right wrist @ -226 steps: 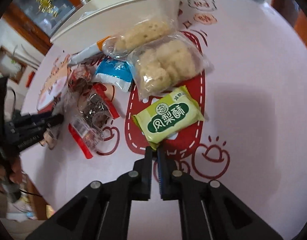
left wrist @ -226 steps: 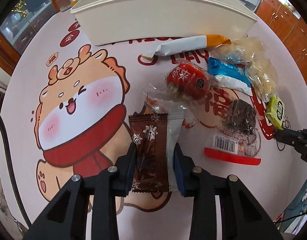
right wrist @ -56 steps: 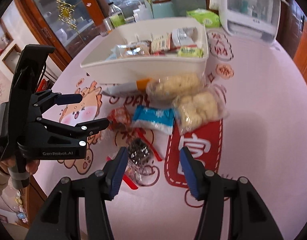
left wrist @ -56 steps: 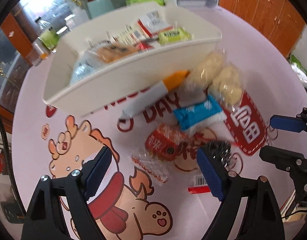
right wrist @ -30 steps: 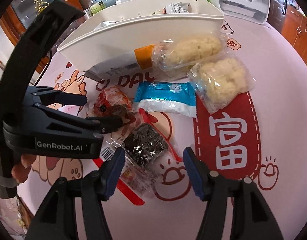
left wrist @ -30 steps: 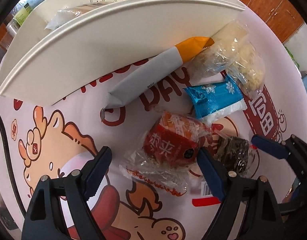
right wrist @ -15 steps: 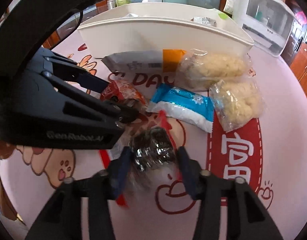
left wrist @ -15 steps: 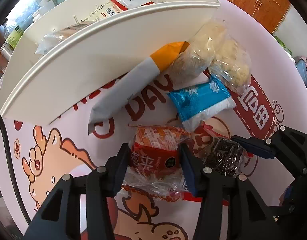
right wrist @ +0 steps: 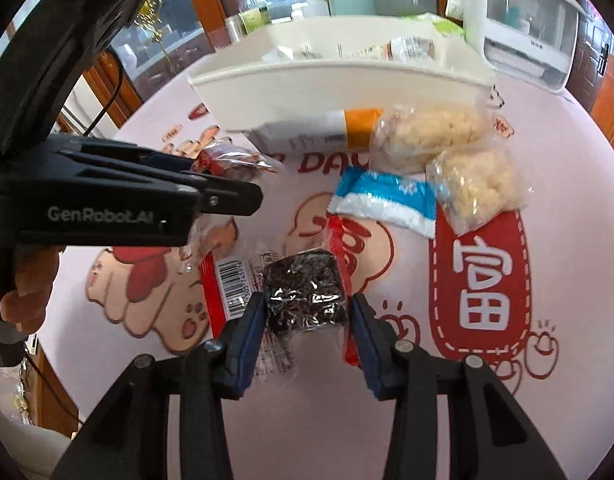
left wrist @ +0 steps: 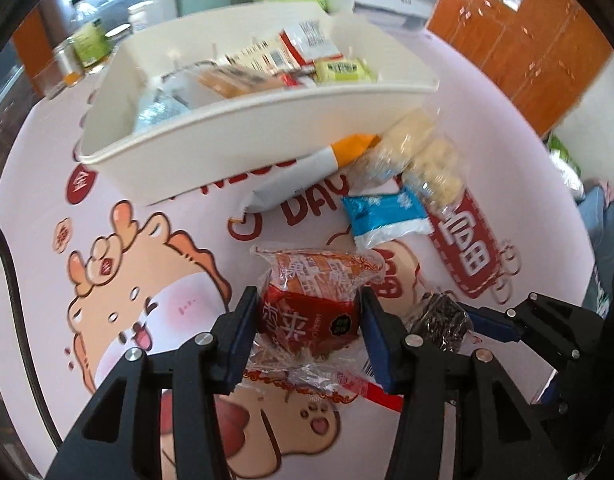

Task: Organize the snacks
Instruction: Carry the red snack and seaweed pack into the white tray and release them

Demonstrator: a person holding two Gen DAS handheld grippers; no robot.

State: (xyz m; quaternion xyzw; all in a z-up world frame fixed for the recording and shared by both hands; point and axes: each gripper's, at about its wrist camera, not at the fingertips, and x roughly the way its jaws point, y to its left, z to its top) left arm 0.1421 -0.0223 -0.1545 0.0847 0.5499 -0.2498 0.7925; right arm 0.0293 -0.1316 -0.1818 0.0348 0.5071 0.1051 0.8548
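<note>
My left gripper is shut on a red snack pack in clear wrap and holds it above the mat. My right gripper is shut on a dark snack pack in clear wrap with a red edge and barcode; it also shows in the left wrist view. The white bin with several snacks inside stands beyond. On the mat lie a white and orange tube pack, a blue and white pack and two clear bags of pale puffs.
The table has a pink cartoon mat. Jars and bottles stand behind the bin at the far left. A white appliance stands at the far right. Wooden cabinets lie beyond the table.
Both grippers have closed on their packs and lifted them off the mat; the view has pulled back, and the bin's inside shows again.
</note>
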